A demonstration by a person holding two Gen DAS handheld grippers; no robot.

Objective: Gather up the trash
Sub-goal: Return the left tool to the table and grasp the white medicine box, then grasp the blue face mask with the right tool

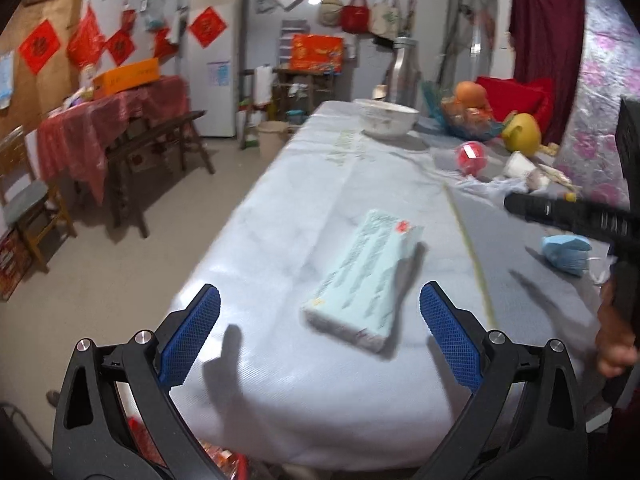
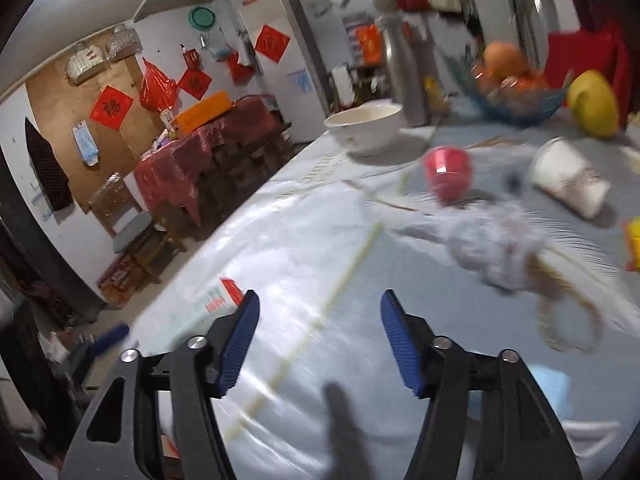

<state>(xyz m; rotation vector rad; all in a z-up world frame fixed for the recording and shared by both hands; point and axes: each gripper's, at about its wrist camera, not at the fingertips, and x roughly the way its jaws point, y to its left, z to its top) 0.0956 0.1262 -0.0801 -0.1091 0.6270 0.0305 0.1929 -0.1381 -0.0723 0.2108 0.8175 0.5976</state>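
The left tongs point(image 1: 320, 312) stood released over the tabletop point(image 1: 280, 208), with both blue pads well apart and nothing pressed between them. A pale green flat box point(image 1: 360, 276) lay on the white cover just ahead of these tongs, roughly between the lines of the two pads and nearer the right one, touching neither. Farther ahead and to the right of the left tongs, a white bowl point(image 1: 386, 120) rested on the tabletop, and beyond it a blue basket of oranges point(image 1: 468, 114). To the right, a crumpled blue item point(image 1: 566, 252) lay near the other tool's black body. The right tongs point(image 2: 320, 320) were likewise released, holding nothing, with bare cover between the pads. The same box point(image 2: 216, 300) showed partly behind the left pad of these tongs. Ahead and to the right of the right tongs lay a crumpled white wad point(image 2: 492, 244); motion blur hid its detail. Beyond it, a red cup point(image 2: 448, 172) lay on its side, and farther right a white paper cup point(image 2: 568, 184) lay tipped over. A yellow fruit point(image 2: 592, 104) sat behind that cup.
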